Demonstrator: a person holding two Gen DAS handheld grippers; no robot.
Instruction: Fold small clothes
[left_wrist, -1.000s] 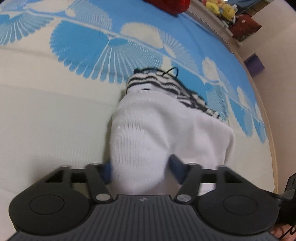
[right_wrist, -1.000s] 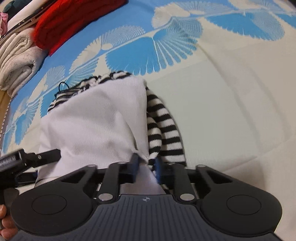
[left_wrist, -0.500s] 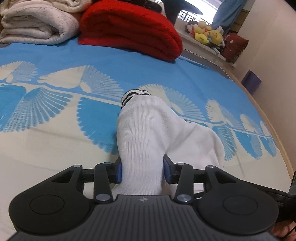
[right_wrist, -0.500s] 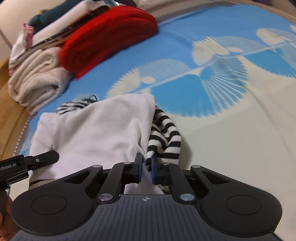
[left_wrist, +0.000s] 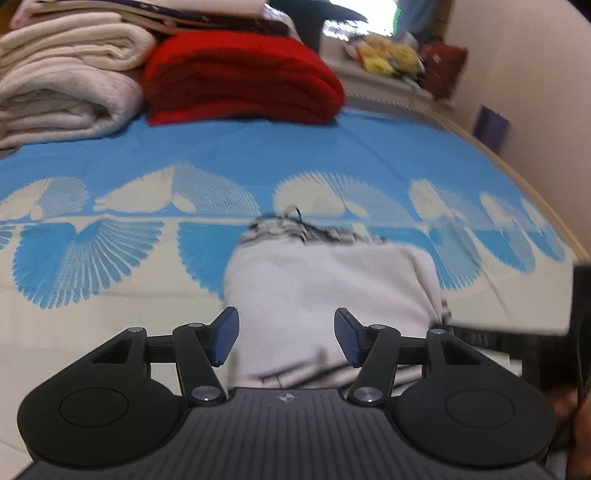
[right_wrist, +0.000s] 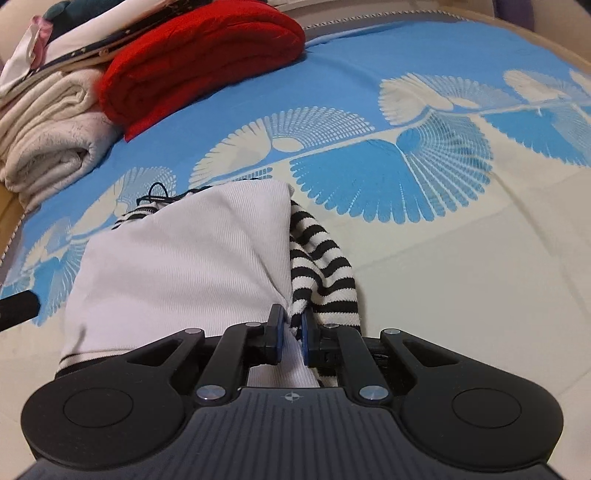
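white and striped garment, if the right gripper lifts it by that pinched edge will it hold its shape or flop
Probably flop: the white and striped garment is soft knit, already bunching where the right gripper pinches it. It looks light, so one grip should carry it. The striped sleeve would likely dangle loose.

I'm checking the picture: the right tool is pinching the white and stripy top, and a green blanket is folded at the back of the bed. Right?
Not quite. The folded blanket is red, not green, as the right wrist view shows. The right tool does pinch the white and stripy top.
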